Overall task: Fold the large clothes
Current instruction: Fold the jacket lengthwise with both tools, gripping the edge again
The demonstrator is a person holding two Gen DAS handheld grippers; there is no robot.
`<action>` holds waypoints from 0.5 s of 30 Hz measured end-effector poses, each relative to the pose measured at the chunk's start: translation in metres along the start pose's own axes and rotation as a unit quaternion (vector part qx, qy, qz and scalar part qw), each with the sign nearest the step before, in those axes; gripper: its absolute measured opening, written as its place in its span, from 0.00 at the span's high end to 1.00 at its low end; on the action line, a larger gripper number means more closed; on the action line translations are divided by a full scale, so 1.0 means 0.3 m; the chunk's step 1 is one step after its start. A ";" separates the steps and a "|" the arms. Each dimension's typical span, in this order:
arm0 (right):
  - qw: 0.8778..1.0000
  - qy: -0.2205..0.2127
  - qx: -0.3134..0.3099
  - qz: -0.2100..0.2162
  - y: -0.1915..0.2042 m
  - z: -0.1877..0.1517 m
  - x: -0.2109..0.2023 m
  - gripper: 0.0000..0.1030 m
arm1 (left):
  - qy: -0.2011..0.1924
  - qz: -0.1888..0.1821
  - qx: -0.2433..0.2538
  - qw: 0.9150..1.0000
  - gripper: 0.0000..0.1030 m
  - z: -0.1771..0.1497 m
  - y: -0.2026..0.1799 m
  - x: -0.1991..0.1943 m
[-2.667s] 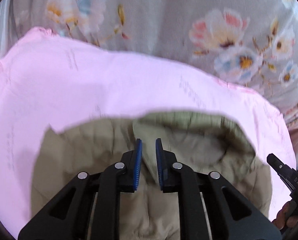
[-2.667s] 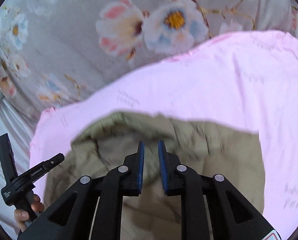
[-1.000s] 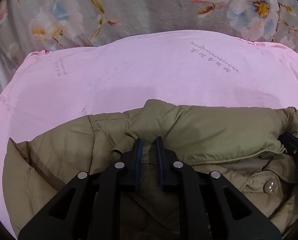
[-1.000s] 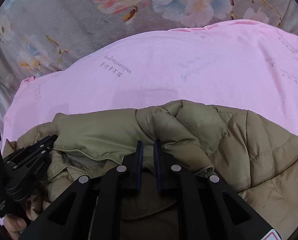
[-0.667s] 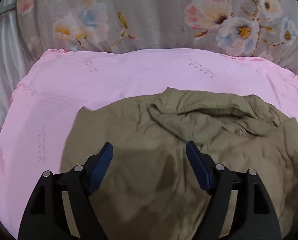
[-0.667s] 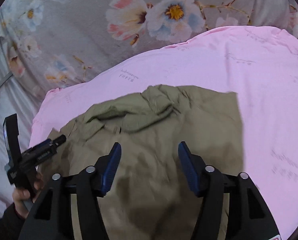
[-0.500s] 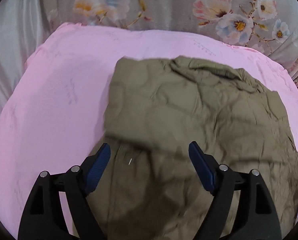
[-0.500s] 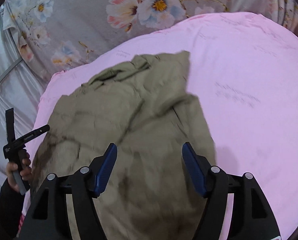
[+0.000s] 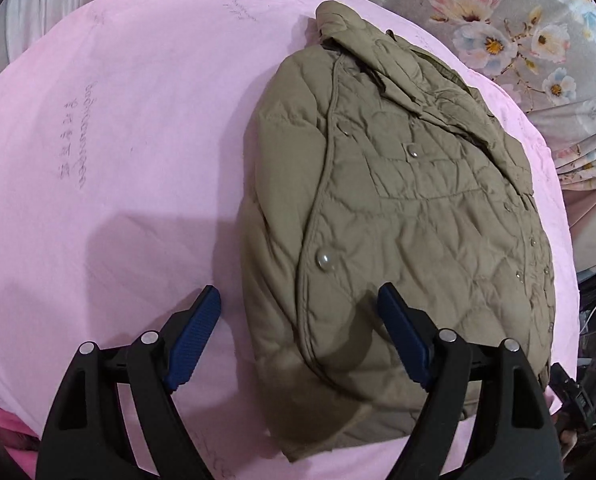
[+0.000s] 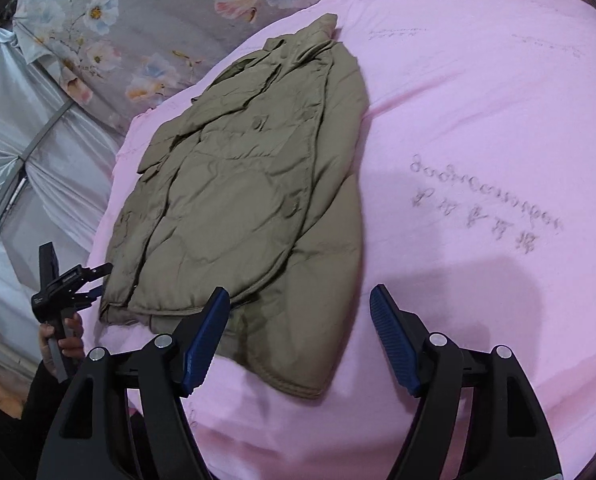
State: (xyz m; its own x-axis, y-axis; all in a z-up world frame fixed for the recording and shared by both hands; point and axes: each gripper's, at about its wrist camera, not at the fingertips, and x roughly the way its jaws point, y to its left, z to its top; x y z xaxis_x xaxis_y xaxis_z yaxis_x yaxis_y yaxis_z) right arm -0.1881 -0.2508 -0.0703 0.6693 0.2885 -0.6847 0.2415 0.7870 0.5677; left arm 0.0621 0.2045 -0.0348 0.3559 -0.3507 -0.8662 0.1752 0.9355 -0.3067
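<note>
An olive quilted jacket (image 9: 397, 200) lies flat on a pink sheet (image 9: 118, 140), collar at the far end, front with snap buttons facing up. It also shows in the right wrist view (image 10: 250, 184). My left gripper (image 9: 299, 316) is open and empty, above the jacket's near left hem. My right gripper (image 10: 299, 316) is open and empty, above the jacket's near right hem. The left gripper also shows at the left of the right wrist view (image 10: 70, 280), held in a hand.
The pink sheet (image 10: 477, 120) covers a bed, with faint printed writing on it. A grey floral bedspread (image 10: 138, 40) lies beyond it. Silvery fabric (image 10: 26, 160) hangs at the left of the right wrist view. Dark clutter (image 9: 593, 312) sits off the bed's right edge.
Both grippers were shut on the jacket's collar area, then opened and let go. They pulled back toward the hem, and the jacket now lies spread flat on the sheet.
</note>
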 end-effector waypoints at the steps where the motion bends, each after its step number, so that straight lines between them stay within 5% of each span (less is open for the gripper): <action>1: 1.000 -0.001 -0.002 0.004 0.012 -0.007 0.008 0.30 | 0.001 -0.005 -0.003 1.000 0.24 -0.006 -0.002 -0.001; 5: 1.000 -0.012 0.002 0.013 0.033 -0.002 0.029 0.31 | 0.011 -0.022 -0.011 1.000 0.30 -0.022 -0.022 0.001; 6: 1.000 -0.013 0.010 0.022 0.034 0.003 0.034 0.38 | 0.017 -0.028 -0.012 0.999 0.43 -0.021 -0.032 0.001; 9: 0.999 -0.018 0.010 0.031 0.041 0.016 0.027 0.80 | 0.019 -0.032 -0.016 0.999 0.81 -0.023 -0.046 -0.020; 11: 0.997 -0.050 0.006 0.058 0.059 0.026 -0.041 0.87 | 0.006 -0.041 -0.018 0.999 0.91 -0.022 -0.057 -0.075; 15: 0.988 -0.117 -0.040 0.097 0.144 0.052 -0.250 0.91 | -0.026 -0.062 0.002 0.998 0.95 -0.034 -0.096 -0.257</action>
State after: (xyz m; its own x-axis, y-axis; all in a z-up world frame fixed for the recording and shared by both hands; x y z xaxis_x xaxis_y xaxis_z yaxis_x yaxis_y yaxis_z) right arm -0.2169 -0.2468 0.0127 0.8441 0.3112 -0.4366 0.0423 0.7731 0.6328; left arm 0.0202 0.2049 0.0367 0.3790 -0.4662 -0.7994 0.2239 0.8844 -0.4096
